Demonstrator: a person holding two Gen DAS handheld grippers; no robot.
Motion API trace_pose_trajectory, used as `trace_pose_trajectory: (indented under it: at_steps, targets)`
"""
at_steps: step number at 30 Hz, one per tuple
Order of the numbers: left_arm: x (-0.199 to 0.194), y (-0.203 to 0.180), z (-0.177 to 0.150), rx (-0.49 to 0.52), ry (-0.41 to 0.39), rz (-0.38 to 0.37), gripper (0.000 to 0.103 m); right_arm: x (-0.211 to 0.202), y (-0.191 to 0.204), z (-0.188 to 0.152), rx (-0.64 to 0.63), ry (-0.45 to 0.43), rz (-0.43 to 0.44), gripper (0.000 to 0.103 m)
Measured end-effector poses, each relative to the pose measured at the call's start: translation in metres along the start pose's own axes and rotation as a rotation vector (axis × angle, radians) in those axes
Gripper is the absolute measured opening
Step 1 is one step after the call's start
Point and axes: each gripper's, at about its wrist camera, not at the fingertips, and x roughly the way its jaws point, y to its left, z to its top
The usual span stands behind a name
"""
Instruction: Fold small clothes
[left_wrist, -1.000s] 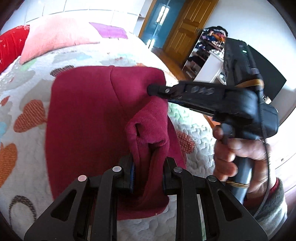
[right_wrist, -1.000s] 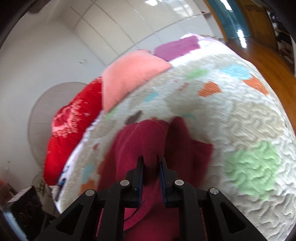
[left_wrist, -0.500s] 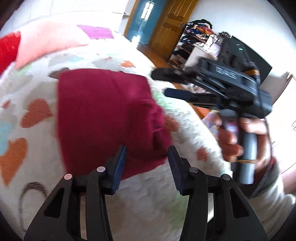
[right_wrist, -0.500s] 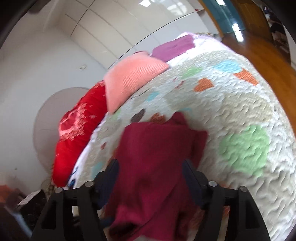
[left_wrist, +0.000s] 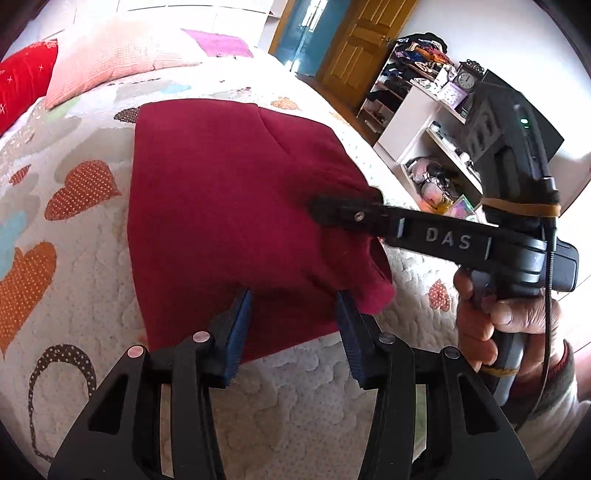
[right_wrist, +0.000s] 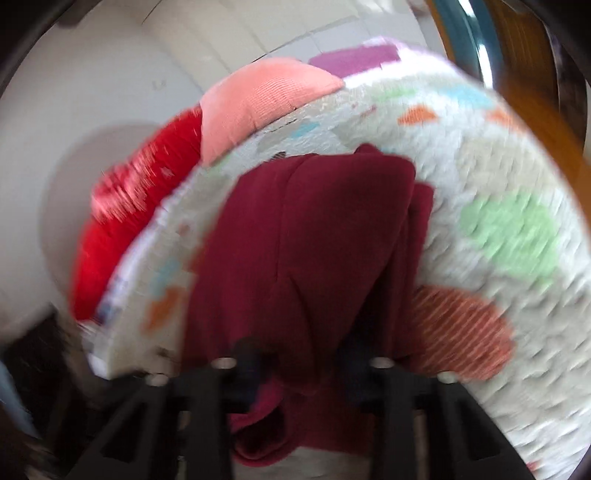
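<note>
Left tool (left_wrist: 293, 325) released, right tool (left_wrist: 332, 212) returned onto garment (left_wrist: 229, 206)

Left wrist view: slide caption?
Open left gripper at the folded maroon garment on the heart-print quilt; right gripper reaches its right edge.

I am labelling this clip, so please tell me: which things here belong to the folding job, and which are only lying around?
Belong to the job:
- dark red fleece garment, lying on the quilt
- left gripper, open
- right gripper, fingers spread, at the garment's right edge
- white quilt with coloured hearts, the work surface

Only lying around:
- salmon pink ribbed pillow
- bright red pillow
- white shelf unit with clocks
</note>
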Motion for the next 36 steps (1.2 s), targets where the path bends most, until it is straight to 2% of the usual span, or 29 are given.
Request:
trace_pose_trajectory:
  at_steps: [2,5,11,12,15,21,24,28,31,36]
  targets:
    - [-0.012,-0.002,0.001,0.009,-0.011,-0.016,0.045,-0.009,0.001,0.002,-0.034,-0.021,-0.011,0.022]
    - [-0.029,-0.002,0.001,0.026,-0.051,-0.001,0.046,-0.025,-0.002,0.005,-0.096,-0.053,-0.058,0.021]
    - [-0.020,0.021,0.002,-0.041,-0.042,0.058,0.045,-0.006,-0.018,-0.010,-0.093,0.015,-0.083,0.021]
    - [-0.019,0.023,0.002,-0.049,-0.042,0.063,0.045,-0.009,-0.017,-0.010,-0.089,0.001,-0.077,0.022]
    - [-0.016,0.031,0.003,-0.080,-0.047,0.088,0.045,-0.030,-0.024,-0.009,-0.020,-0.033,-0.050,0.040]
    - [-0.018,0.036,0.017,-0.102,-0.090,0.126,0.045,-0.065,0.004,-0.002,-0.109,-0.161,-0.103,0.041]
    - [-0.013,0.039,0.024,-0.113,-0.102,0.161,0.045,-0.056,0.021,0.001,-0.167,-0.152,-0.076,0.041]
    - [-0.005,0.045,0.030,-0.123,-0.102,0.190,0.045,-0.031,0.028,0.004,-0.219,-0.129,-0.142,0.041]
    - [-0.001,0.045,0.033,-0.107,-0.106,0.208,0.050,-0.014,0.017,0.007,-0.212,-0.102,-0.199,0.041]
    - [0.007,0.047,0.034,-0.101,-0.099,0.216,0.057,0.005,-0.008,0.007,-0.153,-0.058,-0.180,0.042]
